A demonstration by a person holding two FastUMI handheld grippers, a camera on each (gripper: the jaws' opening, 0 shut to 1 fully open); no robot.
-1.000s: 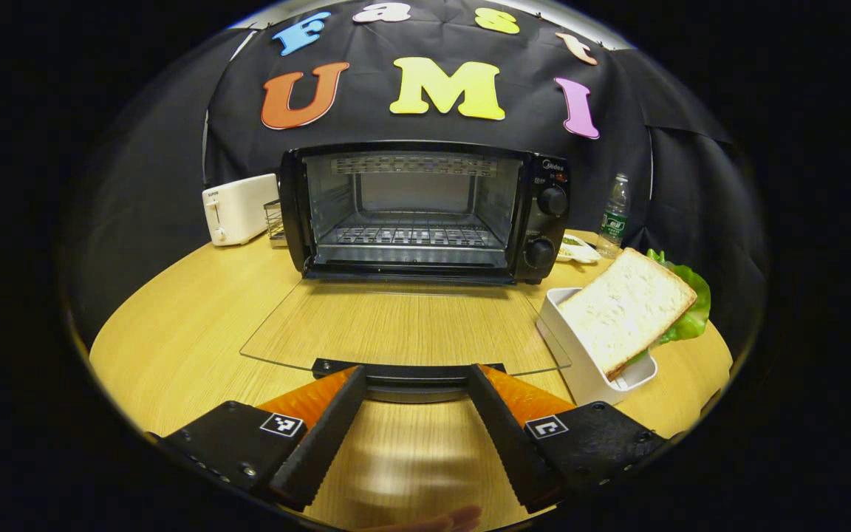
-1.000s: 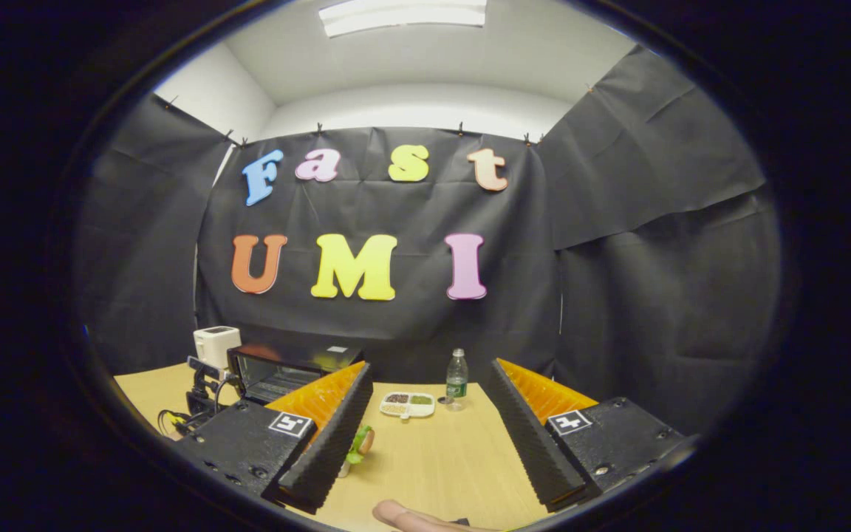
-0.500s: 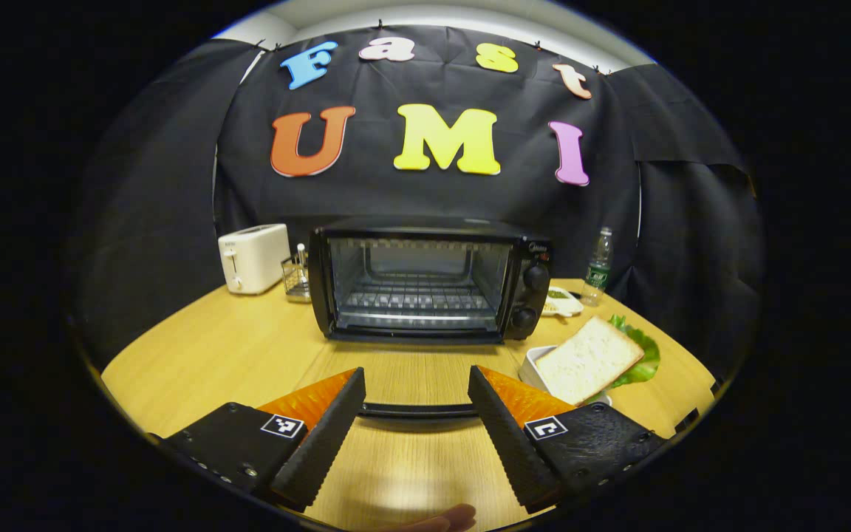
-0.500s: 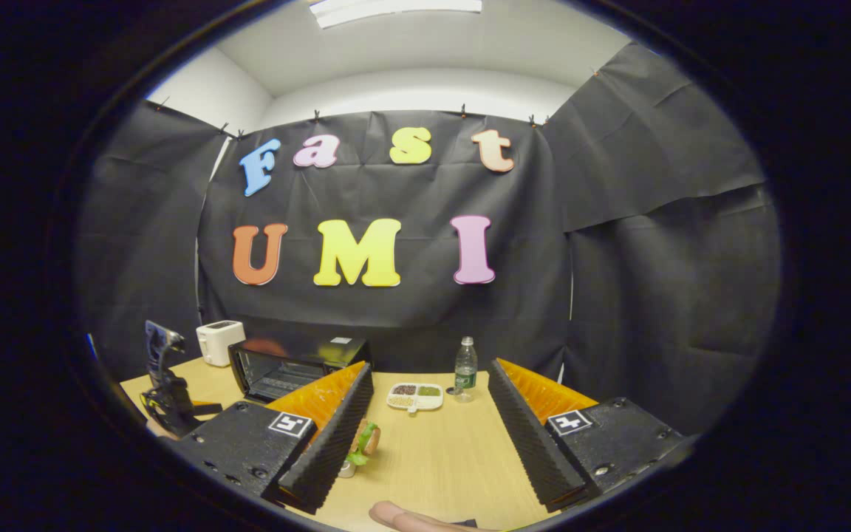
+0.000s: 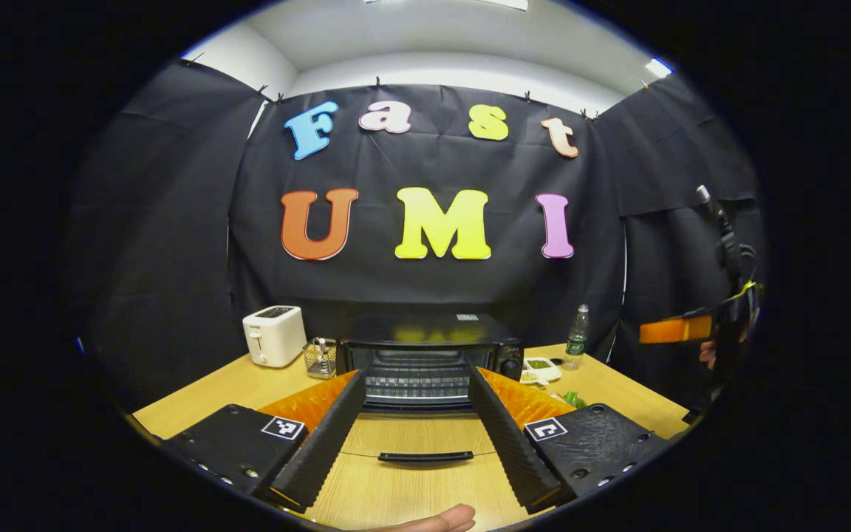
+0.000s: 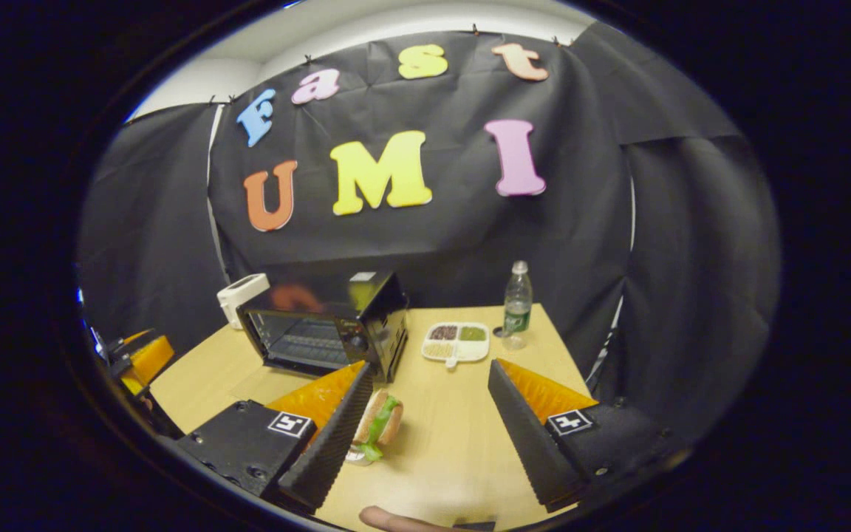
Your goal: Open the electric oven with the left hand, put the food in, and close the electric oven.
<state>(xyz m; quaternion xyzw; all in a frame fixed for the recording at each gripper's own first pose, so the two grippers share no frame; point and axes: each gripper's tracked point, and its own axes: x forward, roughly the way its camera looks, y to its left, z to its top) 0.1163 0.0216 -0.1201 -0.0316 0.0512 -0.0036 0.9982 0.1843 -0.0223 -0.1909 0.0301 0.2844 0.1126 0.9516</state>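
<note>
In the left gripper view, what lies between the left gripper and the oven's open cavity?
The lowered glass door, flat on the table with its handle nearest the open left gripper, ahead of the oven.

Even overhead light, sharp centres, fisheye-bent edges, faint tabletop glare.

In your left gripper view, oven (image 5: pixel 431 360) sits mid-table (image 5: pixel 211 391) w/ door (image 5: pixel 425 443) folded flat in front of it. Toaster (image 5: pixel 273 335) is left of oven, small rack (image 5: pixel 318 357) btwn them. Dish (image 5: pixel 540 367) and bottle (image 5: pixel 578 338) are right of oven, bottle farther back. In your right gripper view, sandwich (image 6: pixel 379 423) lies in front of oven's right end, nearer you than the dish.
</note>
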